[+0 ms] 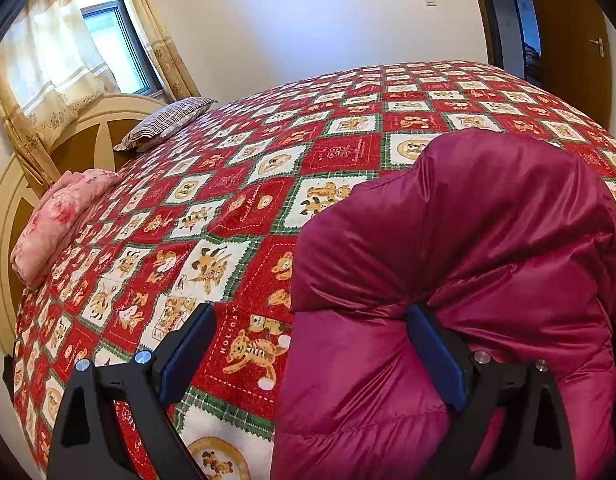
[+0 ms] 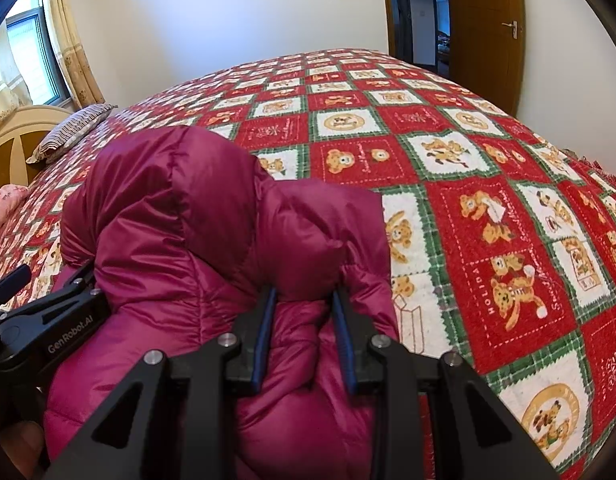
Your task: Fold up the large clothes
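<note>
Right gripper [image 2: 304, 300] pinches a fold of the maroon down jacket [image 2: 212, 216]; left gripper [image 1: 308, 328], jaws wide, empty, straddles its left edge.

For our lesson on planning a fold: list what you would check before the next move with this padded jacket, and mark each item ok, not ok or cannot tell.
1. Right hand-held gripper pinches a fold of the magenta jacket: ok.
2. Left hand-held gripper grips the jacket: not ok, jaws wide, only one finger against the fabric.
3. Jacket lies flat: not ok, bunched up.
4. Bedspread free beyond the jacket: ok.
5. Pink pillow clear of the jacket: ok.
6. Sleeves tucked in: cannot tell.
</note>
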`<state>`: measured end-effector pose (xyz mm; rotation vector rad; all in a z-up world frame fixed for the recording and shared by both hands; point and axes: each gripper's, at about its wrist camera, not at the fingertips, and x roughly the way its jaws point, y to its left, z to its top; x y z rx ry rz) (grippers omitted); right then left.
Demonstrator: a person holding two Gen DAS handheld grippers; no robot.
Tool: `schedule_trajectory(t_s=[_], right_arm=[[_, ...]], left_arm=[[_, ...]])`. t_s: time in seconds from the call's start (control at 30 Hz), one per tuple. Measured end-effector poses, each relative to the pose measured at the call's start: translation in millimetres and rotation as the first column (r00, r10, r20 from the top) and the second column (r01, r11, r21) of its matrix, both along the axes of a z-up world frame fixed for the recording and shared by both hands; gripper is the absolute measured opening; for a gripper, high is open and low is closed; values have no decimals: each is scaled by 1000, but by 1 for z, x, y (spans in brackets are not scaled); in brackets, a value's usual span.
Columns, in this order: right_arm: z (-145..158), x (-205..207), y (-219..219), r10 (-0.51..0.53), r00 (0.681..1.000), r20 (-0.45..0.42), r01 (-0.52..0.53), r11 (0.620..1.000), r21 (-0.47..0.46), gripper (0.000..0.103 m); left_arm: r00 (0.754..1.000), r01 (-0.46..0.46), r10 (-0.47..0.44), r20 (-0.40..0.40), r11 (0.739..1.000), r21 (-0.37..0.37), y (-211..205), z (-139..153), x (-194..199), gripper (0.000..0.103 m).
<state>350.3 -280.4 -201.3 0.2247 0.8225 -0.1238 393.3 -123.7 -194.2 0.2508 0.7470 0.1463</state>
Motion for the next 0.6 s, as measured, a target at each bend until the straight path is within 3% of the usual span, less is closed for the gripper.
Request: schedule_trajectory(t_s=[0.6], right_arm=[[-4,0,0,-1,1000,5,1,1000,-3,32]], left_arm=[[1000,3,-4,-19,1000,-18,1,-4,3,97]])
